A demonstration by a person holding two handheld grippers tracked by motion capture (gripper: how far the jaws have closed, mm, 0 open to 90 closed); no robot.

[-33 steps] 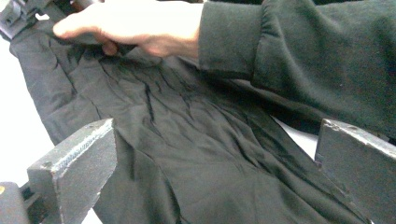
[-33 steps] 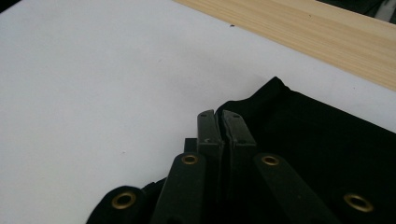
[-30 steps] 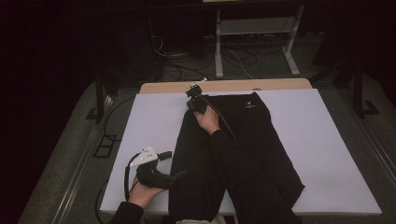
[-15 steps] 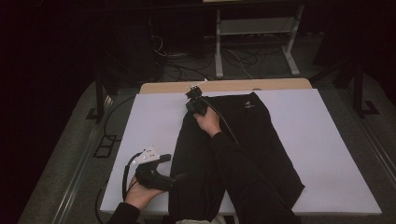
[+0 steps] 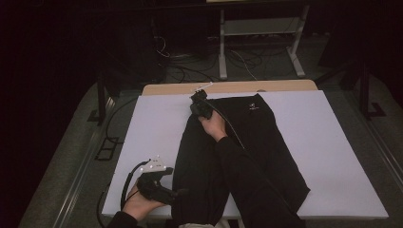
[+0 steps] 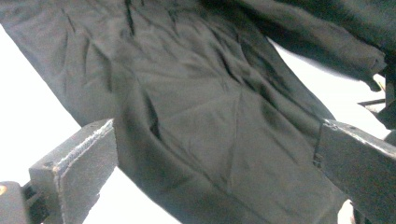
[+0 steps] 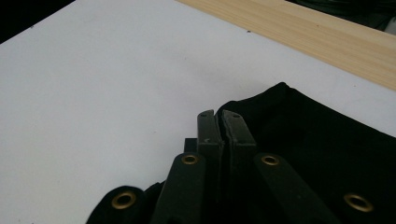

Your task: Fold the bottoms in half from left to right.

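Black trousers [image 5: 266, 142] lie flat along the white table cover [image 5: 332, 142], waistband at the far end. My right gripper [image 5: 196, 99] is at the waistband's far left corner. In the right gripper view its jaws are pressed together [image 7: 215, 116], shut on the edge of the black cloth [image 7: 317, 140]. My left gripper [image 5: 178, 191] is low at the near left, beside the hem of a trouser leg. In the left gripper view its jaws stand wide apart [image 6: 215, 144], and the wrinkled trouser cloth [image 6: 196, 102] lies ahead between them, untouched by the pads.
The person's dark right sleeve [image 5: 247, 175] lies across the trousers. A strip of bare wooden tabletop [image 5: 228, 88] shows past the white cover. Beyond it a metal stand [image 5: 256, 42] and cables are on the floor. White cover lies bare on both sides of the trousers.
My left gripper has turned and edged slightly toward the trouser leg. My right gripper has stayed at the waistband corner.
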